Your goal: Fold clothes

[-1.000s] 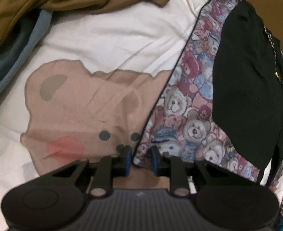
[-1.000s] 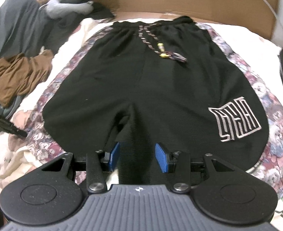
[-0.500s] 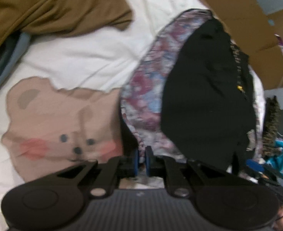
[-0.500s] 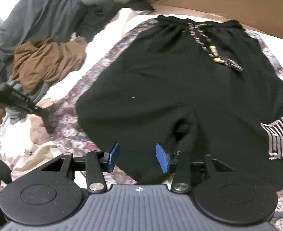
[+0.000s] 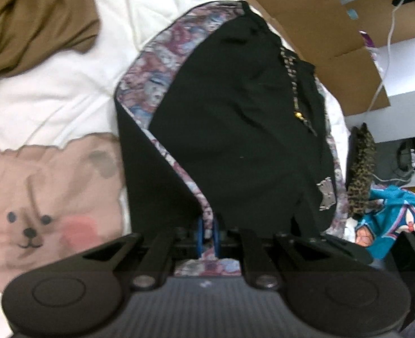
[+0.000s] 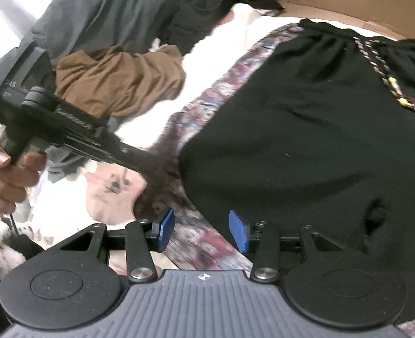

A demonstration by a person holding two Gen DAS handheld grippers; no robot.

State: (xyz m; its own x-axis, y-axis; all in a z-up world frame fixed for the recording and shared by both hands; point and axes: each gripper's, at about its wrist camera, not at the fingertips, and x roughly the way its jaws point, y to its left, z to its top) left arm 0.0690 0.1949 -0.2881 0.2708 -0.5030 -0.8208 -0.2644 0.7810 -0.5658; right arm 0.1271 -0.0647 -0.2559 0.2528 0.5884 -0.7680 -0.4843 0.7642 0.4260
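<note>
Two garments lie stacked on the bed (image 5: 75, 90): black shorts (image 5: 244, 129) flat on a bear-print cloth (image 5: 154, 84), with a brown garment (image 5: 35, 19) bunched toward the bed's far left corner. The left gripper (image 5: 207, 235) has its blue fingers closed on the bear-print cloth's near-left edge, lifting it so its dark underside shows. The right gripper (image 6: 202, 229) hangs with its fingers spread, holding nothing, over the shorts' near hem. Folding looks barely begun: no crease is laid yet, and the shorts remain fully spread.
</note>
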